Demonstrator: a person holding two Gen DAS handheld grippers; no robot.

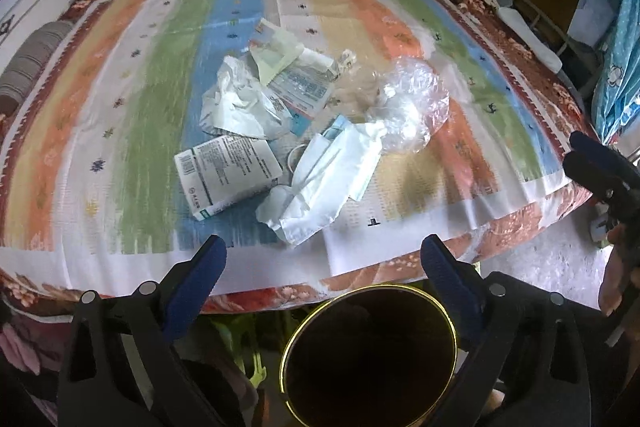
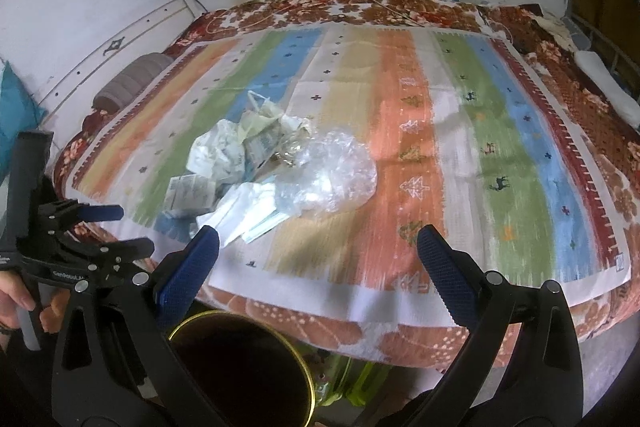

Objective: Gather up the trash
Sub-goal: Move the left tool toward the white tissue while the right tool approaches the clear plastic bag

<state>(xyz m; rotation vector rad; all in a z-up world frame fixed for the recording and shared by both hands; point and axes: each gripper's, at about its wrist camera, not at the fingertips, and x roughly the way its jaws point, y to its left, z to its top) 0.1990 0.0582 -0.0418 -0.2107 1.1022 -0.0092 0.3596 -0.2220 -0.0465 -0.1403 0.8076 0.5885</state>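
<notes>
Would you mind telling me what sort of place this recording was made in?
Probably a bedroom in a home: the trash pile lies on a striped cloth spread over a floral bed cover, with a grey bolster by the wall and a gold-rimmed bin below.

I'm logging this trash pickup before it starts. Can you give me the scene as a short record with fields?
surface: striped mat on a bed
trash: pile mid-mat: printed box, white wrapper, clear plastic bag, crumpled paper
bin: dark, gold-rimmed bin below the near bed edge
left gripper: open, holds nothing
right gripper: open, holds nothing
progress: nothing picked up yet
</notes>
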